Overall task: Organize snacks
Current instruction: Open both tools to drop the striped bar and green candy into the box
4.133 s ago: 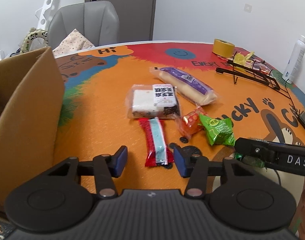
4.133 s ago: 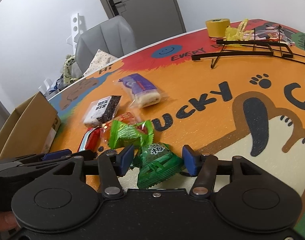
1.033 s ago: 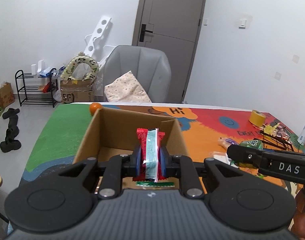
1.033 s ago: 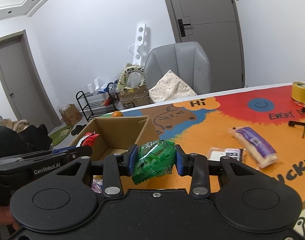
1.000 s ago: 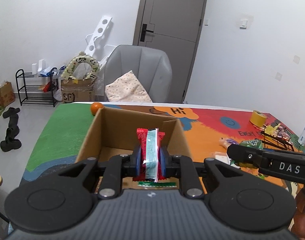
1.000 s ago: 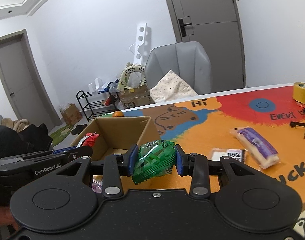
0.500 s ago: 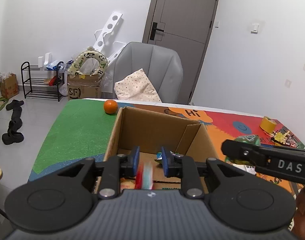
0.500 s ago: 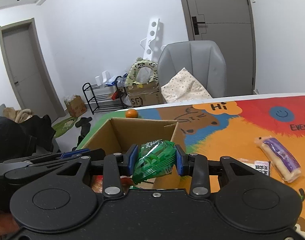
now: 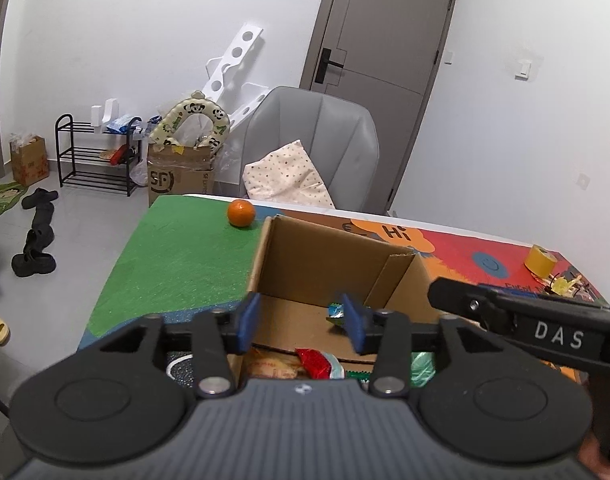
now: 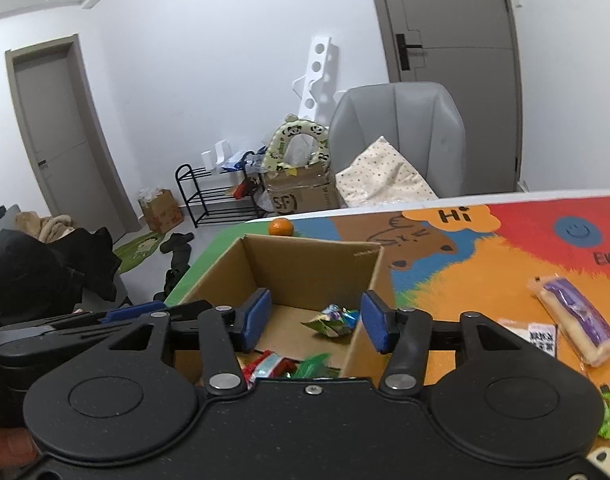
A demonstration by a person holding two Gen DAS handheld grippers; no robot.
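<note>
My left gripper hangs over the open cardboard box, its jaws opening with nothing between them. Below it, inside the box, lies the red snack pack beside a green pack. My right gripper is above the same box, jaws opening and empty. In the right wrist view the red pack and the green pack rest on the box floor near a crumpled wrapper. A purple-wrapped bread and a white-and-black snack lie on the table mat.
An orange sits on the green part of the mat behind the box. A grey chair with a cushion stands past the table edge. A yellow tape roll is at the far right. Another green snack lies at the right edge.
Both grippers were shut on snacks, the left on the red pack, the right on the green pack. Both have let go, and the packs now lie in the box.
</note>
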